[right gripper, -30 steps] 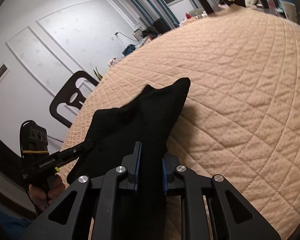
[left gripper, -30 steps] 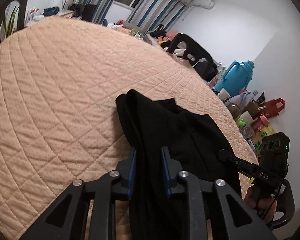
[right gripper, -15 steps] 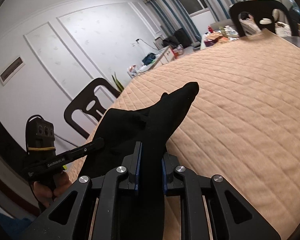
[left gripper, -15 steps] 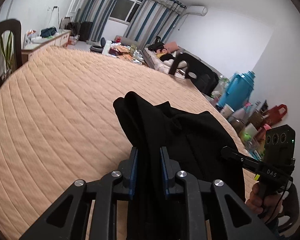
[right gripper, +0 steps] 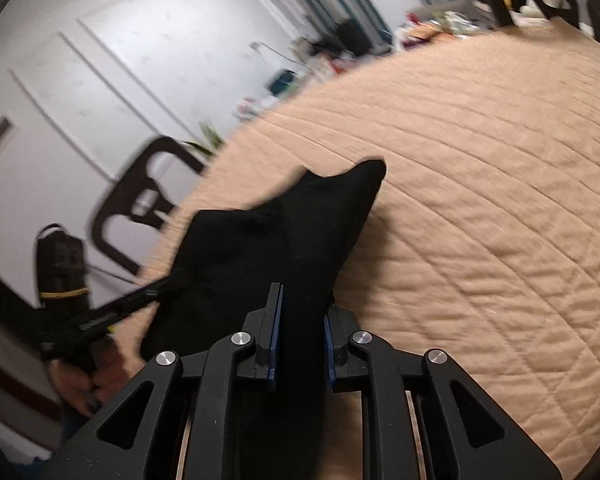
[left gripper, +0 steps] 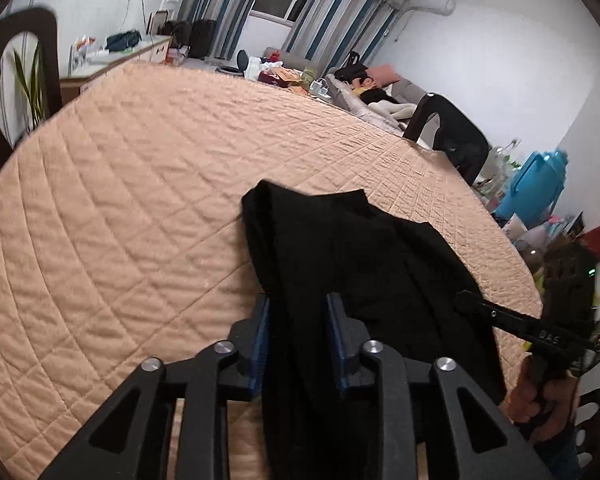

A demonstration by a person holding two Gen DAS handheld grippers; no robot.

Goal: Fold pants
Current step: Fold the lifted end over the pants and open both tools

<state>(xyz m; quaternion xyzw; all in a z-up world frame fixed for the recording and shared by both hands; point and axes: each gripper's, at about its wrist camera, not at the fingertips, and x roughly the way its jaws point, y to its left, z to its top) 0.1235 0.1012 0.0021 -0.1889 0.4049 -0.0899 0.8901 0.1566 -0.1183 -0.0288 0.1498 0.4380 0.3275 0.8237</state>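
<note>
Though their jaws have just been opening, left tongs (left gripper: 296, 305) and right tongs (right gripper: 302, 300) pinch black pants (left gripper: 380, 248) over a quilted cover (left gripper: 120, 200).

The right hand-held gripper (right gripper: 299, 322) had a thick fold of the black pants (right gripper: 268, 240) between its blue pads (right gripper: 275, 332); its jaws had just been opening, with the cloth filling the gap. The pants ran forward to a point over the peach quilted surface (right gripper: 480, 200). At lower left, blurred, the left hand-held gripper (right gripper: 156, 292) reached into the pants' edge, held by a hand (right gripper: 88, 384). A dark chair (right gripper: 140, 204) stood against the panelled white wall (right gripper: 120, 60).
</note>
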